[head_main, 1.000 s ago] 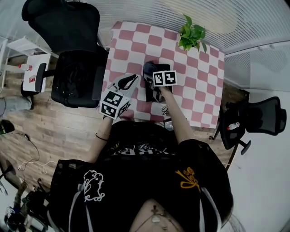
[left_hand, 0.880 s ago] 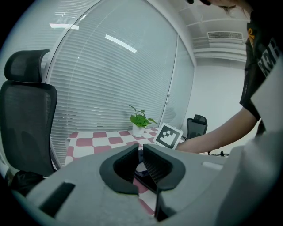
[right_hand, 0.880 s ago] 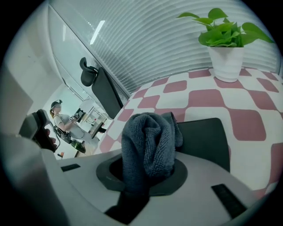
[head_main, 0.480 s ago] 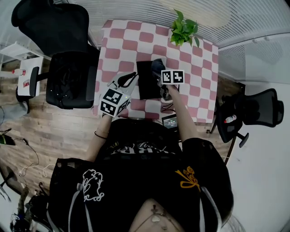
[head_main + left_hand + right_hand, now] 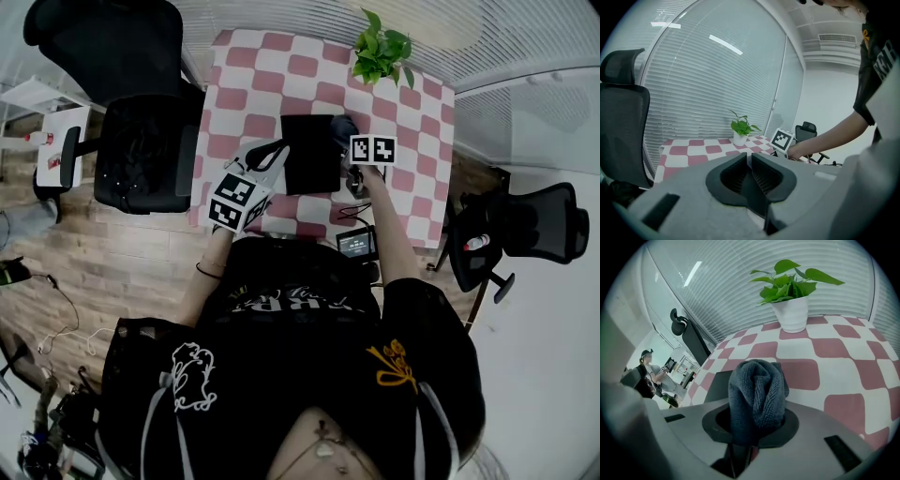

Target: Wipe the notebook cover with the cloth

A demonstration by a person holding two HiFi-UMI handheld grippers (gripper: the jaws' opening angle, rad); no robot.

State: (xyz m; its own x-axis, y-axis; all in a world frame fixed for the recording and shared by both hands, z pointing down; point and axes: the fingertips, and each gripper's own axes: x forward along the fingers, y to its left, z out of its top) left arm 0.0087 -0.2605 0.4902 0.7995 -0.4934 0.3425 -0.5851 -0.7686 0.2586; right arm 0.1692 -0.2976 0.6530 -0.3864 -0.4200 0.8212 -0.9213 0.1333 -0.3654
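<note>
A black notebook [image 5: 309, 155] lies flat in the middle of the checkered table [image 5: 253, 66]. My right gripper [image 5: 352, 142] is shut on a bunched dark grey cloth [image 5: 341, 127], which sits at the notebook's far right corner. In the right gripper view the cloth [image 5: 757, 390] fills the jaws of that gripper [image 5: 752, 425], and the notebook [image 5: 718, 385] shows to its left. My left gripper [image 5: 275, 150] hovers beside the notebook's left edge. Seen in its own view, the left gripper [image 5: 750, 164] is shut and holds nothing.
A potted green plant [image 5: 380, 52] stands at the table's far right corner. A small device with a lit screen [image 5: 357, 244] and cables lie near the front edge. Black office chairs stand to the left [image 5: 141, 159] and right [image 5: 525, 234].
My right gripper has carried the cloth to the right across the notebook, from over its middle to its right edge, leaving the cover in view. The left gripper has hardly moved.
</note>
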